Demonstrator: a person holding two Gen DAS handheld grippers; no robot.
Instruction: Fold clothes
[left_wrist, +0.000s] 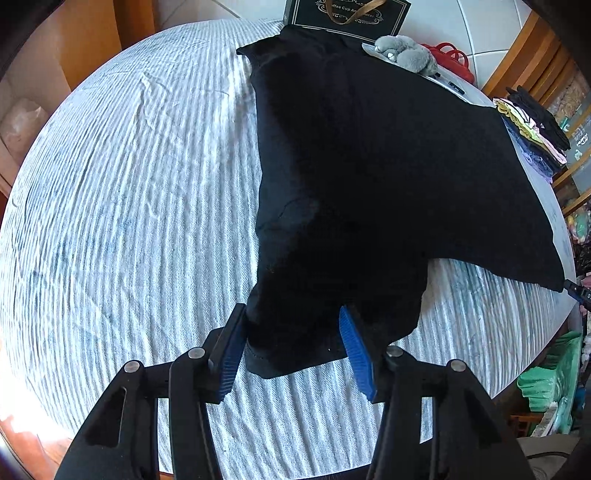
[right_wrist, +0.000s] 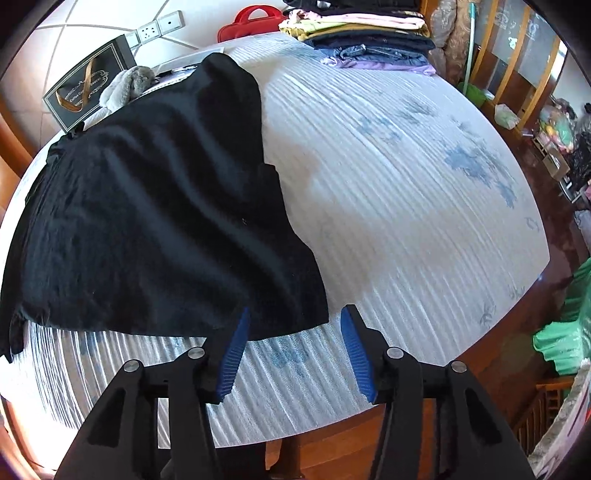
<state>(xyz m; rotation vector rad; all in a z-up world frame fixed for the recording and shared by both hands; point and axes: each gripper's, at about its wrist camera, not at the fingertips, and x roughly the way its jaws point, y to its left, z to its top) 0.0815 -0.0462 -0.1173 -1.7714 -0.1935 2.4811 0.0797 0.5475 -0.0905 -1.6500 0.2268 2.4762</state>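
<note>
Striped table (left_wrist: 129, 184), one black garment (left_wrist: 369, 166), two open hand-held grippers (left_wrist: 291, 354) (right_wrist: 295, 354)

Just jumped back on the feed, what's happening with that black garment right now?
A person is folding a black garment on a striped table cover with a gripper in each hand. Both sets of jaws stand open. The left gripper has the garment's near corner lying loose between its pads, not pinched. The right gripper sits at the garment's other near edge, with cloth at the left pad only. A stack of folded clothes waits at the far side.
</note>
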